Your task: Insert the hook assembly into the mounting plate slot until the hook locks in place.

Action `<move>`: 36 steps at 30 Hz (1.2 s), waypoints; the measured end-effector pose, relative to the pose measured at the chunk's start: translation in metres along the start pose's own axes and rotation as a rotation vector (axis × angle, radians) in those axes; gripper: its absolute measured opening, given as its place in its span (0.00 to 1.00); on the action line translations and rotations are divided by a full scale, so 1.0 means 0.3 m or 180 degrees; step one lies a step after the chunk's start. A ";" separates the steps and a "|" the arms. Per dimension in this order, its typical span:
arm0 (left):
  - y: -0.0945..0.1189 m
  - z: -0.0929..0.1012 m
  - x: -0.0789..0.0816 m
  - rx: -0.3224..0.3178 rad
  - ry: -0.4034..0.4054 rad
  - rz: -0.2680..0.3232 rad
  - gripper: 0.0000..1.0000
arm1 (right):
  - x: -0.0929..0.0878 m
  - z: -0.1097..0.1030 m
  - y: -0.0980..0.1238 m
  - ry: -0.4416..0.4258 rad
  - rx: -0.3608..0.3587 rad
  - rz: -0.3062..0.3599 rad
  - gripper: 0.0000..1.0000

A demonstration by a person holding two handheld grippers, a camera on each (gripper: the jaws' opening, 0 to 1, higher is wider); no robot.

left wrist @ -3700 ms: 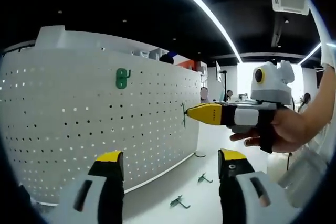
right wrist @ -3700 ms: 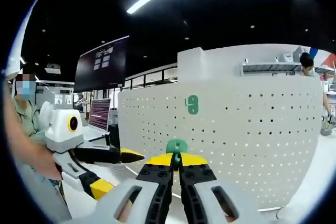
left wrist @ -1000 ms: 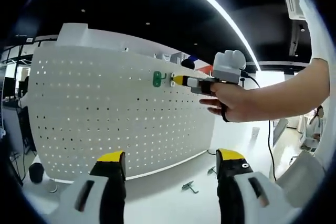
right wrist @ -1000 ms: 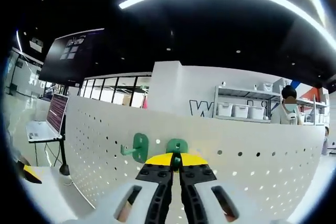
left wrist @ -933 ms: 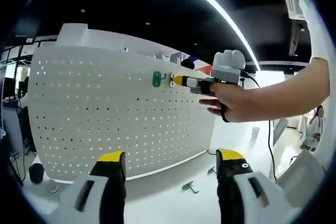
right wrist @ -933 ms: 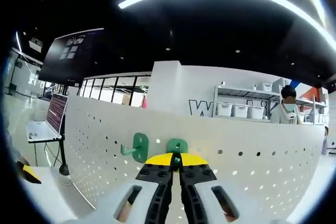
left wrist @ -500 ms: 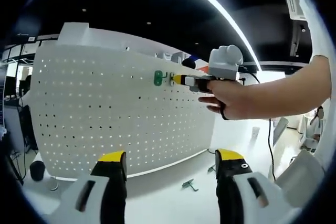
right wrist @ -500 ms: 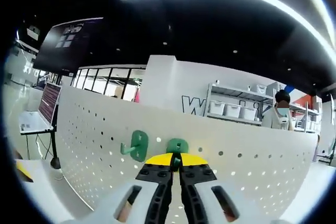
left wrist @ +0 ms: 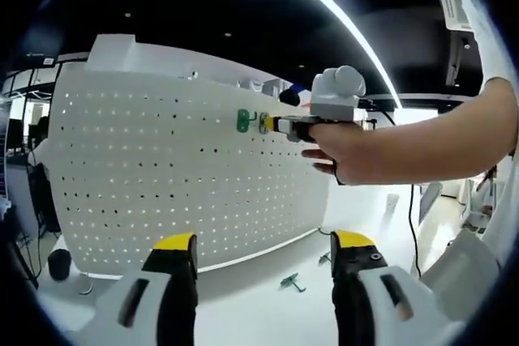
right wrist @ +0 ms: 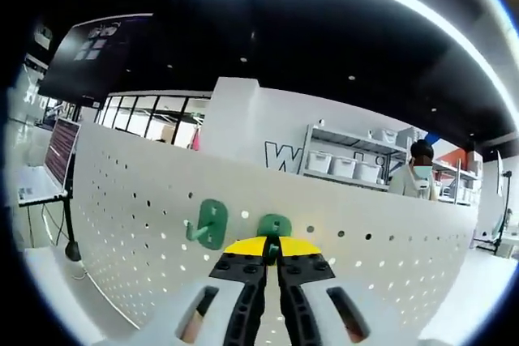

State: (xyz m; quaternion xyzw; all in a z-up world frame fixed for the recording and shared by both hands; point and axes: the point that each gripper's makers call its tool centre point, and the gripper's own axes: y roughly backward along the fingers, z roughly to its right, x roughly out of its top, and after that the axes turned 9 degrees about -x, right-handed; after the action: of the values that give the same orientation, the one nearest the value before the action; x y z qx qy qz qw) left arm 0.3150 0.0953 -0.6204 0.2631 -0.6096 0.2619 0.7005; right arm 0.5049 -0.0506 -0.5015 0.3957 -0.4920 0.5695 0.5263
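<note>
Right gripper [right wrist: 272,250] has edged closer to the pegboard [right wrist: 389,265]; jaws clamped on a green hook [right wrist: 274,226] at its face, beside a mounted hook [right wrist: 212,223]. Left gripper [left wrist: 259,253] wide apart, empty, over white tabletop [left wrist: 259,305].

My yellow-tipped jaws look like matt plastic, the green hook [right wrist: 274,225] between them smooth plastic too, and the white pegboard [right wrist: 130,200] ahead seems painted, satin-finished sheet metal.

In the right gripper view, the lower part of the green hook [right wrist: 274,227] is hidden behind the closed yellow jaw tips, so its seating in the pegboard [right wrist: 389,265] cannot be told.
</note>
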 end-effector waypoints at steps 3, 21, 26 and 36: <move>0.001 0.004 0.006 -0.0024 -0.0023 0.0004 0.68 | 0.000 0.001 -0.002 -0.0033 -0.0026 -0.0011 0.02; 0.003 0.002 -0.002 -0.0005 0.0000 0.0013 0.68 | -0.009 -0.025 0.027 -0.0141 0.0275 -0.0029 0.15; 0.003 0.007 -0.001 -0.0001 0.0005 0.0021 0.68 | -0.018 -0.029 0.044 -0.0298 0.0424 -0.0010 0.31; 0.000 0.010 -0.008 0.0005 -0.0013 0.0007 0.70 | -0.025 -0.054 0.078 -0.0410 0.0603 0.0024 0.61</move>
State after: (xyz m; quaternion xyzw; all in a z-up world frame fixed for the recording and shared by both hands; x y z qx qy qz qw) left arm 0.3125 0.0929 -0.6225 0.2635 -0.6111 0.2626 0.6987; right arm 0.4839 -0.0355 -0.5154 0.4776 -0.4703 0.5888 0.4517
